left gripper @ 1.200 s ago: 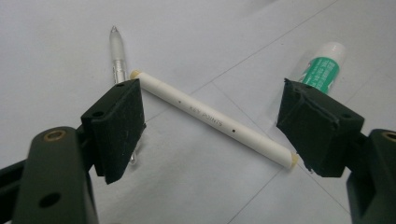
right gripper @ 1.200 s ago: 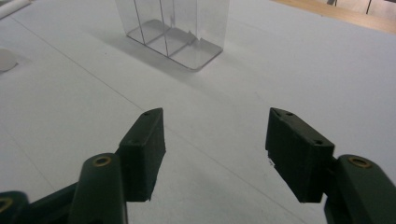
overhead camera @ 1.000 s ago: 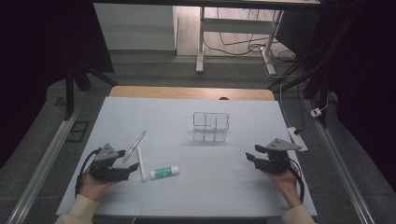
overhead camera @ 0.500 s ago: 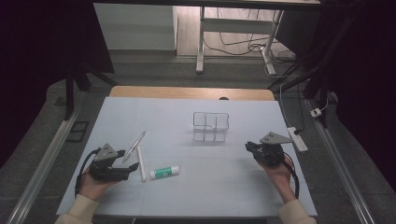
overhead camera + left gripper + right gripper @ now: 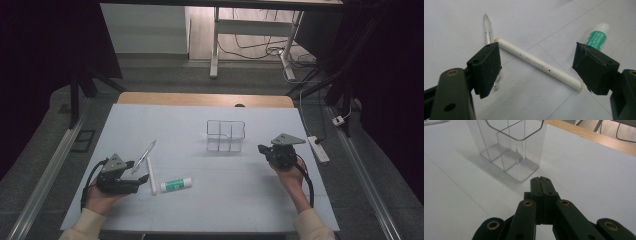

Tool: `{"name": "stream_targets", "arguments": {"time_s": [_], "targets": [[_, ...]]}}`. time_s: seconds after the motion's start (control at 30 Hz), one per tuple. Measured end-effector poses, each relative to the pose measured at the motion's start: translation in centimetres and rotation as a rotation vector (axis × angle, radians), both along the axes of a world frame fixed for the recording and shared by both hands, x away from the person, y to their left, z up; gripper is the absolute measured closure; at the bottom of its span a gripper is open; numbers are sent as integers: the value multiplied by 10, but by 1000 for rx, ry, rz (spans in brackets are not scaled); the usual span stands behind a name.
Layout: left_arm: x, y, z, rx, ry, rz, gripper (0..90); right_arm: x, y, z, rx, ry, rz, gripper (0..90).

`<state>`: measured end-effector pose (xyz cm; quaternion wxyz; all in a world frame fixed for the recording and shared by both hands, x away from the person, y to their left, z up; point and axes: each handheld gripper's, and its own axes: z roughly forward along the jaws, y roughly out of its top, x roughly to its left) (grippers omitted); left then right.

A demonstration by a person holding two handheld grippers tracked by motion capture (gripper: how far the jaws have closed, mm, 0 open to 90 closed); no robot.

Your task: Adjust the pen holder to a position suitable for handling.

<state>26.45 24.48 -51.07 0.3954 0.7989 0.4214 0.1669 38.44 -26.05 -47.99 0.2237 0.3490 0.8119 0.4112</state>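
High view: left claw [image 5: 141, 171] rests low, jaws wide around marker [image 5: 539, 64]; right claw [image 5: 541, 180] pressed together, empty, aimed at organizer [image 5: 510, 147].

Table evenly lit, surroundings dark; soft shadows, pics sharp.

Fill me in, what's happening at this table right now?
A person holds a gripper in each hand over a white table. The left gripper is open, its fingers straddling a white marker that lies flat, not yet gripped. A clear pen and a green glue stick lie beside the marker. The right gripper has just closed on nothing and points at the empty clear organizer, just short of it.
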Motion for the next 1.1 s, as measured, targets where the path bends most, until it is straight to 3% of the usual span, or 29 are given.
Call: {"name": "stream_targets", "arguments": {"time_s": [0.13,0.57,0.77,1.1], "targets": [[0,0,0,2,1,-2,226,10,4,-3,14,12,-12,889],[1,-1,-1,7,2,-5,226,35,12,-13,-18,38,-42,888],[1,-1,-1,8,2,-4,226,44,19,-19,-8,57,-32,889],[1,-1,-1,9,1,-4,226,47,36,-22,-37,61,3,889]]}}
